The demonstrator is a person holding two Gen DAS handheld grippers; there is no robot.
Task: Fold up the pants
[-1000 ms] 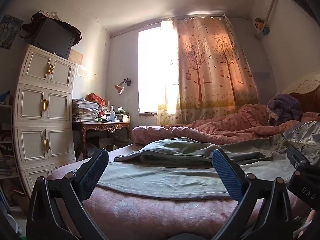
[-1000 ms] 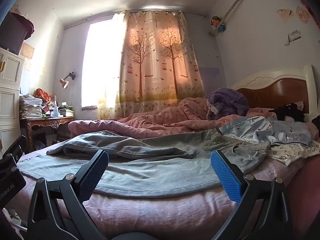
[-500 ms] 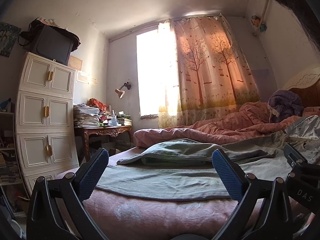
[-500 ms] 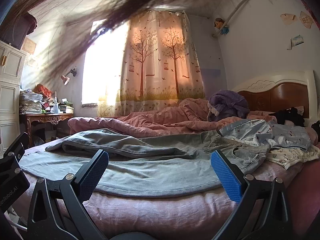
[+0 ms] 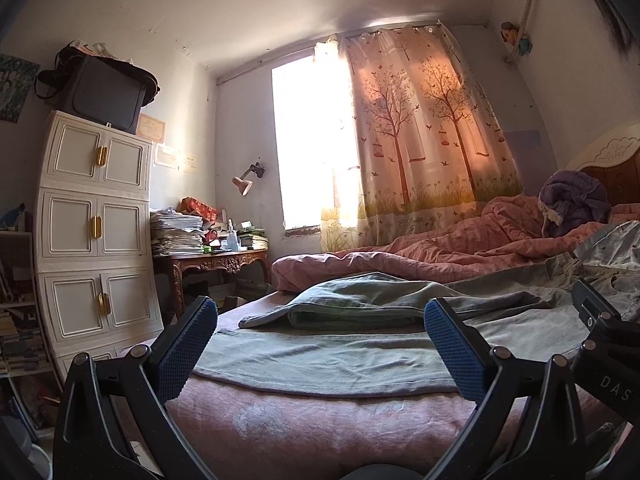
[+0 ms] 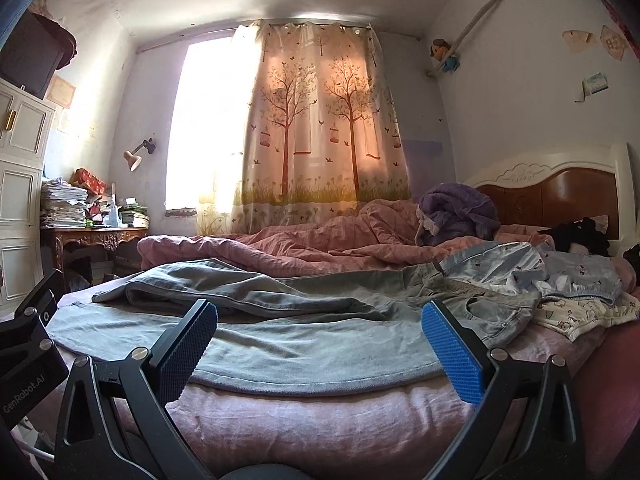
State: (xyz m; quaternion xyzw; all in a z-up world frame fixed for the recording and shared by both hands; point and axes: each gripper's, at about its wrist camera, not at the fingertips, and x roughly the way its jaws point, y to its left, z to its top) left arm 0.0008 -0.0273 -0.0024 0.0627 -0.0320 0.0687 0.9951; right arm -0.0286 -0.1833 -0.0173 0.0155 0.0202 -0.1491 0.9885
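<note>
Pink bed (image 6: pixel 320 420): grey pants (image 6: pixel 300 332) spread flat, patterned clothes (image 6: pixel 560 280) beside waistband; left gripper (image 5: pixel 320 344), right gripper (image 6: pixel 320 344) agape, empty.

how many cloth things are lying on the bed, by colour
Grey-green: 1, the pants
Pink: 1, the quilt
Purple: 1, a plush bundle
Pale blue print: 1, a garment
Cream print: 1, a garment
Black: 1, a garment
Total: 6
</note>
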